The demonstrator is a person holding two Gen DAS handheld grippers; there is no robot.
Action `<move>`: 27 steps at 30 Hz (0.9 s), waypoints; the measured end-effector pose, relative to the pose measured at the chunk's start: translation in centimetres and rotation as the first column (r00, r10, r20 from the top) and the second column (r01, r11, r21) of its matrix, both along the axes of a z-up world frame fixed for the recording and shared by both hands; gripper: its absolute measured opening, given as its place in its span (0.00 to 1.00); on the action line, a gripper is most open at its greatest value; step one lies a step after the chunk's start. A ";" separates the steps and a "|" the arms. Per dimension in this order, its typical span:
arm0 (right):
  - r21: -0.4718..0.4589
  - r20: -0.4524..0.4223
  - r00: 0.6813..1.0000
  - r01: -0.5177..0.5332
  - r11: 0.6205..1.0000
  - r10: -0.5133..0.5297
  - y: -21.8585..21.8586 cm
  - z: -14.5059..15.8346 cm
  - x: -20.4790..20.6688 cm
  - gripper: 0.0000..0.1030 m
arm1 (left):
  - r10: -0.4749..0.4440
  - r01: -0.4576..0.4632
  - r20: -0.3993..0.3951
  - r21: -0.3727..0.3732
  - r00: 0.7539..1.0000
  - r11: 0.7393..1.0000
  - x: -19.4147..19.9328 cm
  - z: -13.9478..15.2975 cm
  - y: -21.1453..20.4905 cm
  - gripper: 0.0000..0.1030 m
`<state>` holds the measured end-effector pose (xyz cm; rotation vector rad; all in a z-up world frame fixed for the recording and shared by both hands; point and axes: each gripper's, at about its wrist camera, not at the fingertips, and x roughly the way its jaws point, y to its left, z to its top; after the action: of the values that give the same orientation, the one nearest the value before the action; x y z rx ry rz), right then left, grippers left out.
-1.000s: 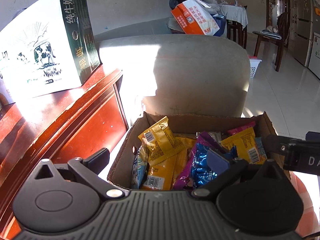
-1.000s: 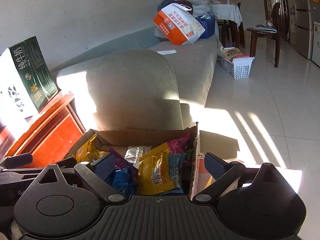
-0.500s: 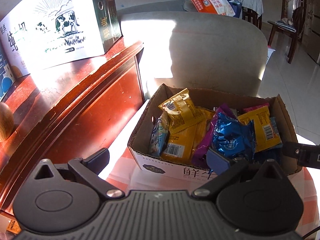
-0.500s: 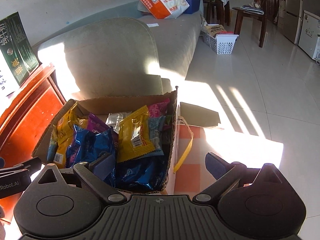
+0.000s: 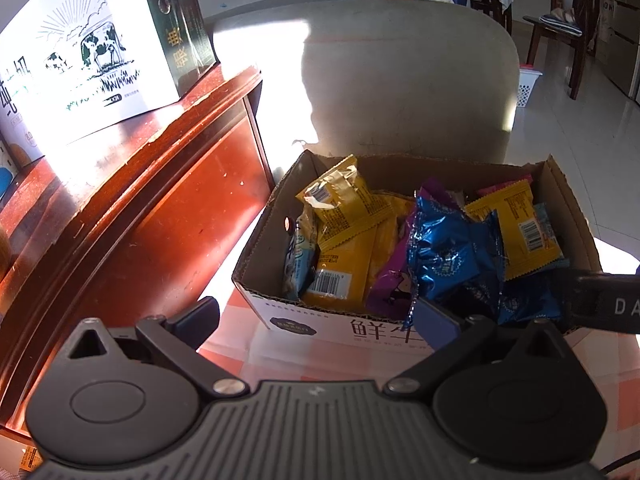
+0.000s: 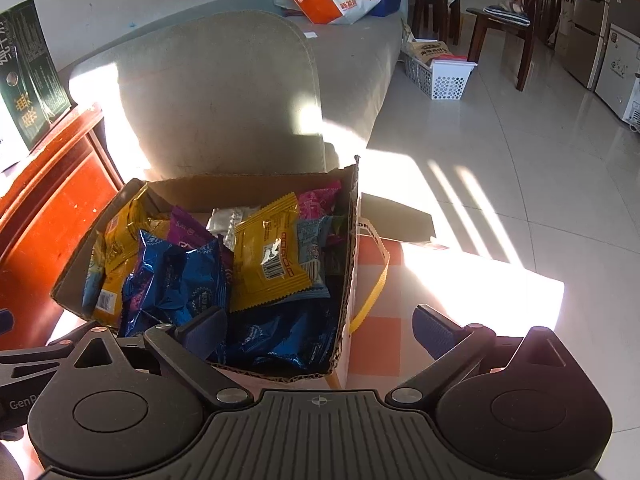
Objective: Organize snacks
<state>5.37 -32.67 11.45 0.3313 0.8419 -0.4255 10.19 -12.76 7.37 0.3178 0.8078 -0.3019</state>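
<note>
Left wrist view: left gripper (image 5: 316, 318) with jaws spread wide, nothing between them. Straight ahead of the fingers sits the cardboard box (image 5: 276, 216), open-topped, on a checked orange-and-white cloth (image 5: 240, 344). The right-hand finger (image 5: 434, 324) overlaps the box's near wall (contact cannot be judged). Inside, ahead and slightly left: yellow packets (image 5: 344, 216), one propped upright against the others. Ahead and right: a crumpled blue packet (image 5: 448, 252), a purple packet (image 5: 390, 288) tucked beside it. A second yellow packet (image 5: 520, 228) leans at the box's far right. The other tool intrudes from the right edge, over the box's right corner. Left of the gripper, a red wooden cabinet (image 5: 132, 216) carrying a milk carton box (image 5: 92, 40); beyond the box, a grey sofa arm (image 5: 408, 80). Right wrist view: right gripper (image 6: 320, 330), also spread wide and empty. Its left finger (image 6: 206, 330) hangs over the box's near right corner, above dark blue packets (image 6: 280, 336); its right finger is outside the box, over the cloth. A yellow strap (image 6: 374, 280) trails down the box's right side. A white basket (image 6: 444, 76) stands far ahead on the tiled floor.
</note>
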 end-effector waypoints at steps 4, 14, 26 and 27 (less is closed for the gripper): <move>-0.003 -0.007 1.000 -0.010 1.000 0.010 0.3 -0.1 0.2 0.97 | 0.009 -0.009 -0.012 0.001 1.000 1.000 0.3 -0.2 0.1 0.99; 0.000 -0.016 1.000 -0.004 1.000 0.004 0.3 -0.2 0.4 0.97 | 0.027 -0.027 -0.024 0.001 0.999 1.000 0.8 -0.5 -0.1 0.99; -0.006 -0.029 0.999 -0.019 1.000 0.019 0.8 -0.5 0.7 0.97 | 0.026 -0.027 -0.050 -0.005 0.998 1.000 1.2 -0.7 -0.1 0.99; -0.005 -0.030 0.999 -0.021 1.000 0.021 0.9 -0.5 0.7 0.97 | 0.029 -0.029 -0.047 0.000 0.998 1.000 1.2 -0.7 -0.1 0.99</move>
<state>6.09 -31.79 10.93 0.3115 0.8730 -0.4140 11.35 -12.87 6.64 0.2987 0.8576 -0.2832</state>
